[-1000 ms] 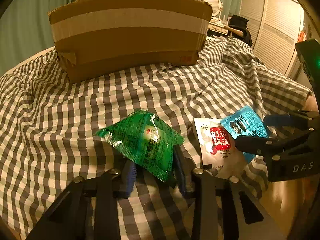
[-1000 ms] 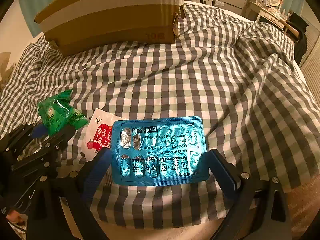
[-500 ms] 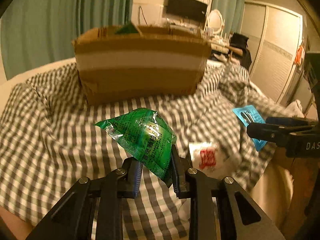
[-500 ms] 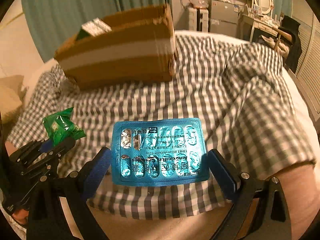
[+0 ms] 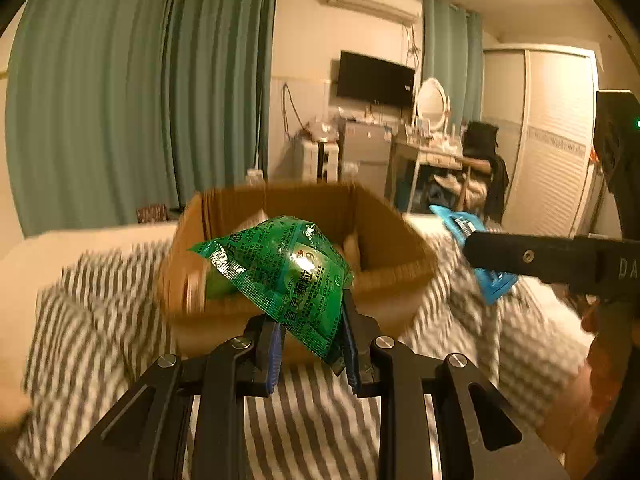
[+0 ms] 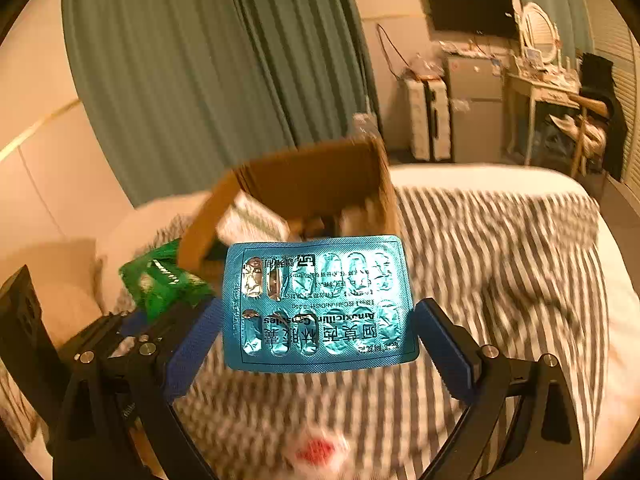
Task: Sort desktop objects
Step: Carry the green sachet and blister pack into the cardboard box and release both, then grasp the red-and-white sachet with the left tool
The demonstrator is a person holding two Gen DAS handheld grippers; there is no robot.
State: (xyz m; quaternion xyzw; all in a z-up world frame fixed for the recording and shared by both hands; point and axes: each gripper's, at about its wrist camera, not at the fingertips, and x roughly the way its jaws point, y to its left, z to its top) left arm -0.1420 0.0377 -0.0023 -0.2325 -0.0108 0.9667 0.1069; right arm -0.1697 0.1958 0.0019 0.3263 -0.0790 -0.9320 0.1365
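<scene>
Gripping crinkled green foil sachet (image 5: 280,272) in our left claw (image 5: 310,354), blue pads clenched on its lower corner. Our right claw (image 6: 316,350) grasps teal foil blister pack (image 6: 320,304) by side edges, pack flat between pads. Open brown cardboard box (image 5: 384,216) sits ahead of both claws on grey-white checked bedspread (image 6: 500,264). White sachet with red print (image 6: 316,452) lies below right claw, blurred.

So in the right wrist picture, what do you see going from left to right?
Crinkly green foil sachet → shiny blue foil blister pack of capsules → grey-and-white checked bedsheet.
</scene>
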